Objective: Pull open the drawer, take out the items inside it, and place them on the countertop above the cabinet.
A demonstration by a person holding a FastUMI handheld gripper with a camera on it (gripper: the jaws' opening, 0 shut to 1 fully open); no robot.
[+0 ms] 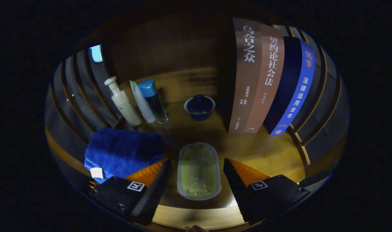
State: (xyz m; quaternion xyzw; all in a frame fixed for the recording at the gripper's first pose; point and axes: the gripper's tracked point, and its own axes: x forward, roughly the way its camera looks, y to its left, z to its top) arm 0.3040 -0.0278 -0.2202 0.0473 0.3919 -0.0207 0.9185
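My gripper (196, 170) is open, its two black fingers spread wide on either side of a pale green packet with a clear sealed rim (198, 170). The packet lies flat on the wooden countertop (266, 154) between the fingers, and neither finger touches it. A folded blue towel (123, 151) lies just left of the left finger (157, 185). Beyond the packet stands a dark blue lidded cup (199, 107).
Three bottles stand at the back left: a cream pump bottle (123, 103), a white tube (143, 103) and a blue-capped dark bottle (154, 101). Upright books (266, 80) stand at the right. Dark slatted walls (77, 93) close both sides, with a wooden back panel behind.
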